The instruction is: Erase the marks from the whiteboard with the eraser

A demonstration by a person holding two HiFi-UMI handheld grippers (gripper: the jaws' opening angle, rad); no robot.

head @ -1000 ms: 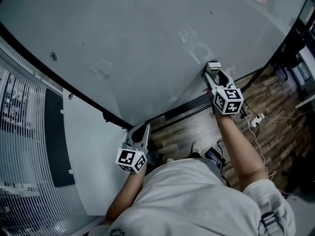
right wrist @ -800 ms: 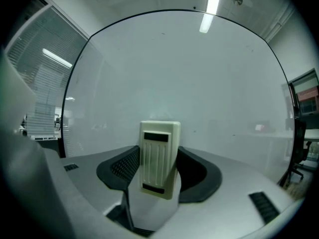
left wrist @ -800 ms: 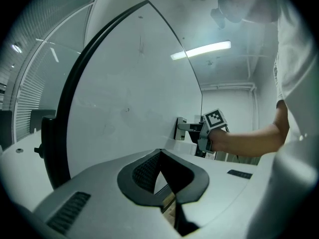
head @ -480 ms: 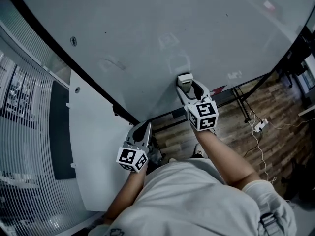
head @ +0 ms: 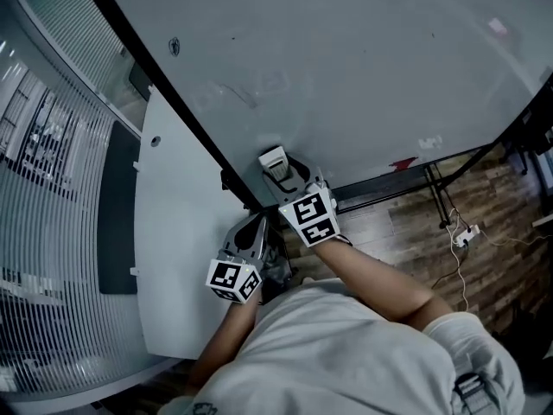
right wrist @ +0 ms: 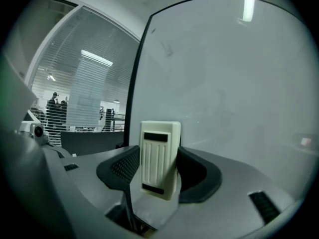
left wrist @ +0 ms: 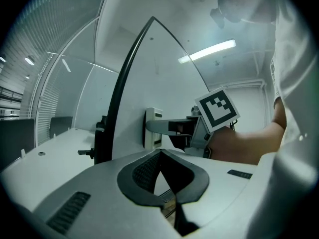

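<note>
cream ribbed plastic eraser (head: 274,163) is clamped btwn the right gripper (head: 283,173) fingers and looks flat against the big white whiteboard (head: 363,59), just beside its black left frame edge (head: 187,115). faint grey smudged marks (head: 259,86) lie past the fingertips. left gripper (head: 248,230) hangs back, fingers pinched together w/ nothing in them. best approach imo: eraser face flat, even pressure, overlapping strokes toward the smudges.
</note>
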